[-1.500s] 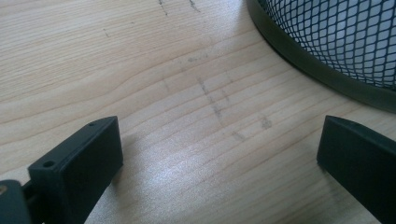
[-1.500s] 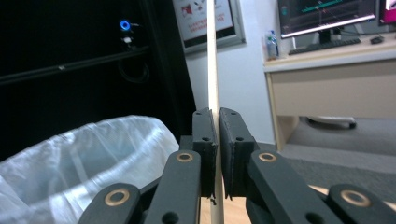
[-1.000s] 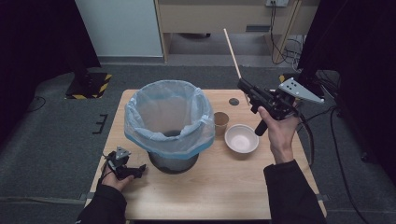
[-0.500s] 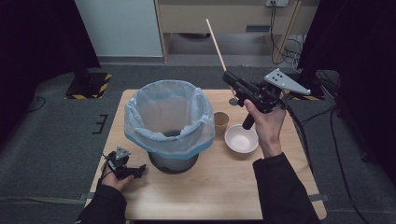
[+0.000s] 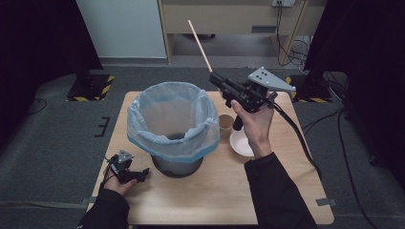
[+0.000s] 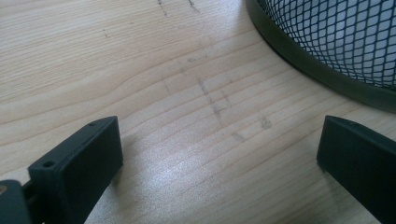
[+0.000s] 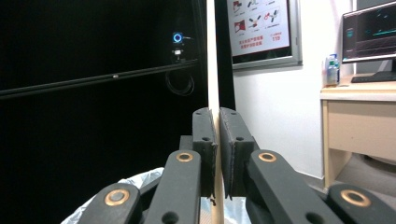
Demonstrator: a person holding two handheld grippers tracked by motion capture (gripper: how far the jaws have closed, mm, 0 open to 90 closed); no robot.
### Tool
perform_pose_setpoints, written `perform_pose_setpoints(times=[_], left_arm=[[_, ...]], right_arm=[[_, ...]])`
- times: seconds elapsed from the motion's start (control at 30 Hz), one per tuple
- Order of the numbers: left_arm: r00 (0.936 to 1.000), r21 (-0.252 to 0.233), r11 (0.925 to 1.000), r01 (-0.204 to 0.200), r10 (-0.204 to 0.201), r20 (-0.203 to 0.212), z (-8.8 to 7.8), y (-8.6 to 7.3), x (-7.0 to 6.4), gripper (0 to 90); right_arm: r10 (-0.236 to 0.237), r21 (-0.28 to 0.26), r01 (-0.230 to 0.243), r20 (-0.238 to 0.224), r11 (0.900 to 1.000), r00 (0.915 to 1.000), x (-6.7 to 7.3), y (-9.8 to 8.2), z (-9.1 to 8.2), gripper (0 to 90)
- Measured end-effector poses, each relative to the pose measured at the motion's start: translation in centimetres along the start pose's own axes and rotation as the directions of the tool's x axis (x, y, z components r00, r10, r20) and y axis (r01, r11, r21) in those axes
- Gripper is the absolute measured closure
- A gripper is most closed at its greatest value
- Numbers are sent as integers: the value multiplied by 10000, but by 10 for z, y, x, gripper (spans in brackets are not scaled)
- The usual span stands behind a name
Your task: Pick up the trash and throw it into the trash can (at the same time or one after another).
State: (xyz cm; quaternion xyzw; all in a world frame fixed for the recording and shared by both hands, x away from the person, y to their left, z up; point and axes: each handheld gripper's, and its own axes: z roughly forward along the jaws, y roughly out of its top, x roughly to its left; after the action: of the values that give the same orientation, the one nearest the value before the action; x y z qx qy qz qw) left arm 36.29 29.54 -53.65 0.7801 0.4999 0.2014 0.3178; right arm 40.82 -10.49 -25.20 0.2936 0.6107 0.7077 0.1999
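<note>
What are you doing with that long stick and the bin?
A person holds a gripper in each hand at a wooden table. The right gripper is shut on a thin wooden stick, raised in the air beside a mesh bin lined with a blue bag. The left gripper rests open on the table by the bin's base. A paper cup and a white bowl sit right of the bin.

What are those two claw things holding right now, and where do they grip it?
The right gripper is shut on a thin wooden stick, clamped near its lower end. The left gripper stands open on the table, holding nothing.
</note>
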Motion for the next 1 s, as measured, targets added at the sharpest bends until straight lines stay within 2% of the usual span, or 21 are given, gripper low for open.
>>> perform_pose_setpoints(times=[0.2,0.47,1.0], left_arm=[[10000,-6,10000,-7,7,7,0,0,0,0],[10000,-7,10000,-9,9,13,0,0,0,0],[10000,-7,10000,-21,21,27,0,0,0,0]], right_arm=[[202,76,-201,-159,9998,9997,4,-7,12,859],[244,363,-235,-256,9991,9994,8,-18,23,859],[331,710,-297,-463,9970,9984,14,-35,37,858]])
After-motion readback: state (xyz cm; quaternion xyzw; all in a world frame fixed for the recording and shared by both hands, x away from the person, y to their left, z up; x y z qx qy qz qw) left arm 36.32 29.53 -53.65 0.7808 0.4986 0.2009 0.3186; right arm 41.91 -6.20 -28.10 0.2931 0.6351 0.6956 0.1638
